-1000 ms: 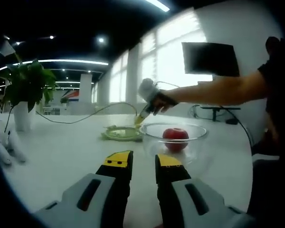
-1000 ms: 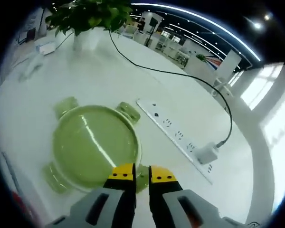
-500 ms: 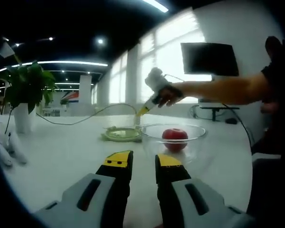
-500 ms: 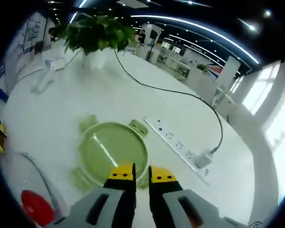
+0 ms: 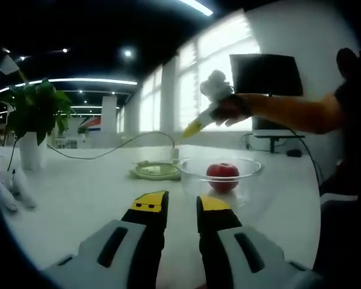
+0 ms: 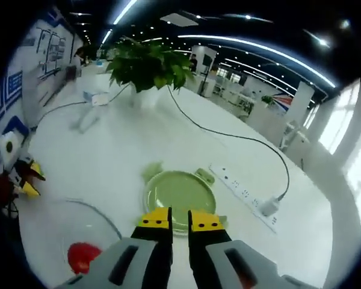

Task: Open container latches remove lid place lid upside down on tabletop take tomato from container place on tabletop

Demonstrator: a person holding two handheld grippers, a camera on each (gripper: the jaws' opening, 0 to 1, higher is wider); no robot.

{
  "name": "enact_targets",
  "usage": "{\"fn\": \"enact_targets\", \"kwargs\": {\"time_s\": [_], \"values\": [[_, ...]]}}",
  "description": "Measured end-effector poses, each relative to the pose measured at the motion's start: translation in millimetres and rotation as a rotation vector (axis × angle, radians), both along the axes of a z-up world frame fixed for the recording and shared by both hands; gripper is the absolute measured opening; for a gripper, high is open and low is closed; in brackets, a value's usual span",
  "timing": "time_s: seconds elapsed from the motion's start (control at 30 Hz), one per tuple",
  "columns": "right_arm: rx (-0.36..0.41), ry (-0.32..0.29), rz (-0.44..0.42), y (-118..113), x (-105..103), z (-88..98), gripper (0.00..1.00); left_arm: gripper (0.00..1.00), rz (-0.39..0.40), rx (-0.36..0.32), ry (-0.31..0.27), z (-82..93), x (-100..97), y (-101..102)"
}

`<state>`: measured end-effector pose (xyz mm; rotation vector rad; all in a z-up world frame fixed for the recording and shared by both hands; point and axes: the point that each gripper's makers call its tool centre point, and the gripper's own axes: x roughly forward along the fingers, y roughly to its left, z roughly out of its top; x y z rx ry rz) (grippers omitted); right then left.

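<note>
A red tomato (image 5: pixel 222 171) sits in a clear glass bowl (image 5: pixel 253 168) on the white table. The green lid (image 5: pixel 155 170) lies flat on the tabletop beyond the bowl. My left gripper (image 5: pixel 180 205) hovers low over the table short of the bowl, jaws close together with nothing between them. My right gripper (image 5: pixel 192 128) hangs in the air above lid and bowl, held by a person's hand. In the right gripper view, my right gripper (image 6: pixel 180 221) is high over the lid (image 6: pixel 179 192), empty. The tomato (image 6: pixel 79 257) and bowl rim (image 6: pixel 102 217) lie lower left, the left gripper (image 6: pixel 25 180) at the left edge.
A white power strip (image 6: pixel 243 195) with a black cable lies right of the lid. A potted plant (image 6: pixel 147 66) stands at the table's far side. A dark monitor (image 5: pixel 266 73) hangs on the wall. Small white objects (image 5: pixel 6 189) lie at the left.
My right gripper has risen up and away from the lid, which stays flat on the table. The left gripper, bowl and tomato have not moved.
</note>
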<state>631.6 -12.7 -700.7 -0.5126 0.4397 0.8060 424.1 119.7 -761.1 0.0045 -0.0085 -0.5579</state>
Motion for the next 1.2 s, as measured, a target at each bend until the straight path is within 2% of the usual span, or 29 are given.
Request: {"fn": "enact_targets", "kwargs": {"time_s": [0.17, 0.3, 0.53, 0.6, 0.73, 0.8, 0.93, 1.07, 1.2], "values": [[0.038, -0.049, -0.027, -8.3, -24.6, 6.6, 0.04, 0.2, 0.002, -0.001, -0.001, 0.5, -0.6, 0.7], [0.142, -0.101, 0.03, -0.4, -51.6, 18.7, 0.04, 0.2, 0.001, -0.006, -0.001, 1.0, -0.8, 0.9], [0.173, -0.119, 0.024, -8.9, -80.9, 19.0, 0.04, 0.2, 0.002, -0.011, -0.001, 1.6, -1.0, 2.0], [0.183, -0.148, 0.016, -14.3, -86.8, 19.0, 0.04, 0.2, 0.003, -0.011, 0.0, 1.3, -0.9, 2.3], [0.213, -0.188, -0.01, -32.1, -98.0, 16.2, 0.04, 0.2, 0.0, -0.009, -0.002, 1.6, -1.3, 1.9], [0.281, -0.178, -0.048, -41.0, -104.0, 14.2, 0.04, 0.2, -0.003, -0.014, -0.002, 2.0, -1.4, 1.5], [0.316, -0.177, -0.058, -54.9, -120.6, -2.0, 0.05, 0.2, -0.002, -0.015, -0.001, 2.1, -0.7, 1.5], [0.349, -0.235, -0.079, -69.6, -134.2, -9.1, 0.05, 0.2, -0.006, -0.018, -0.001, 2.3, -1.6, 0.9], [0.399, -0.23, -0.073, -75.9, -152.3, -17.4, 0.05, 0.21, -0.011, -0.015, -0.005, 2.5, -1.3, -0.3]]}}
